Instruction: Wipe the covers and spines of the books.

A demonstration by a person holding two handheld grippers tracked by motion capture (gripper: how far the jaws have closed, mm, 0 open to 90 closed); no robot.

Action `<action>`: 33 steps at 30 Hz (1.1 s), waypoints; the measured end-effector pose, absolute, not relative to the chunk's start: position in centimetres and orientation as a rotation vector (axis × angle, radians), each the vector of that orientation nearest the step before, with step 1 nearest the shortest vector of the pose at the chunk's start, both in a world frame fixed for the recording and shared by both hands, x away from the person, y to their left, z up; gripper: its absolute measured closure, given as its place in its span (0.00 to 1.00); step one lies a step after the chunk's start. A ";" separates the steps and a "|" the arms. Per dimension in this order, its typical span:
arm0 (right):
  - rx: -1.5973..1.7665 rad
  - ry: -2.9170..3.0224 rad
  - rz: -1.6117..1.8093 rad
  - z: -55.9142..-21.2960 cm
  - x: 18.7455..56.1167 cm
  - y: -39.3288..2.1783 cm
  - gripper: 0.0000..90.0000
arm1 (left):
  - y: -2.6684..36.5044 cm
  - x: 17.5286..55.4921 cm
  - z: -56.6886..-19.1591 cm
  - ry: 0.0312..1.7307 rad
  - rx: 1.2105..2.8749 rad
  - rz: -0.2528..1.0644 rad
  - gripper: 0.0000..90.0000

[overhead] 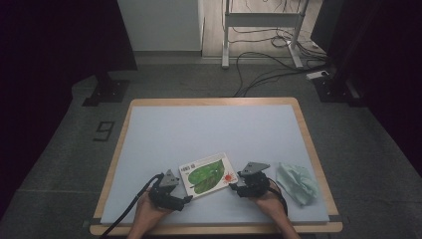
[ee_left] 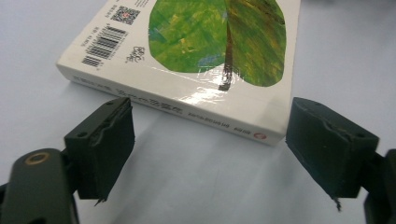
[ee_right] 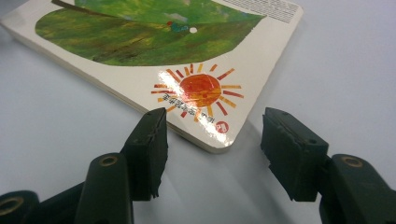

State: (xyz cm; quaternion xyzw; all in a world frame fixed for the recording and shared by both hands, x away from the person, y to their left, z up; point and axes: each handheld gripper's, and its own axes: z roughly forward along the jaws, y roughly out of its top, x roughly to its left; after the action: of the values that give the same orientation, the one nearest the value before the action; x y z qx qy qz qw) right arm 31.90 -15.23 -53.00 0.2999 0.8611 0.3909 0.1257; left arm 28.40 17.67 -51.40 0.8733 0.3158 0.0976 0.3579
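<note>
A white board book (overhead: pixel 208 174) with a green leaf and a red sun on its cover lies flat on the pale blue mat (overhead: pixel 209 129), near the front. My left gripper (overhead: pixel 185 200) sits at the book's near-left side. In the left gripper view its jaws (ee_left: pixel 211 114) stand wide open just short of the book's spine (ee_left: pixel 187 105), not touching it. My right gripper (overhead: pixel 234 185) is at the book's right corner. In the right gripper view the jaws (ee_right: pixel 215 119) are open on either side of the sun corner of the book (ee_right: pixel 205 93), pads off it.
A crumpled pale green cloth (overhead: pixel 297 181) lies on the mat to the right of my right hand. The mat covers a wooden table (overhead: pixel 214 102). Beyond the far edge, cables (overhead: pixel 263 69) and a metal stand (overhead: pixel 263 30) are on the floor.
</note>
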 end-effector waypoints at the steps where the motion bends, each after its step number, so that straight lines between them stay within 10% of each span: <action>1: 0.874 2.510 1.140 -53.0 32.0 -15.2 0.45 | 17.8 28.4 -51.4 0.818 2.254 0.260 0.17; 33: 0.857 2.517 1.075 -51.0 33.6 -15.0 0.30 | 18.1 29.6 -52.8 0.823 2.291 0.303 0.03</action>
State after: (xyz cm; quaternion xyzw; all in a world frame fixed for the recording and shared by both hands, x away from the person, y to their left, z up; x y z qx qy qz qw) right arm 33.58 -14.98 -51.04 0.2960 0.8694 0.3714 0.1363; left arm 29.57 18.09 -52.85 0.8791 0.3159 0.1164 0.3375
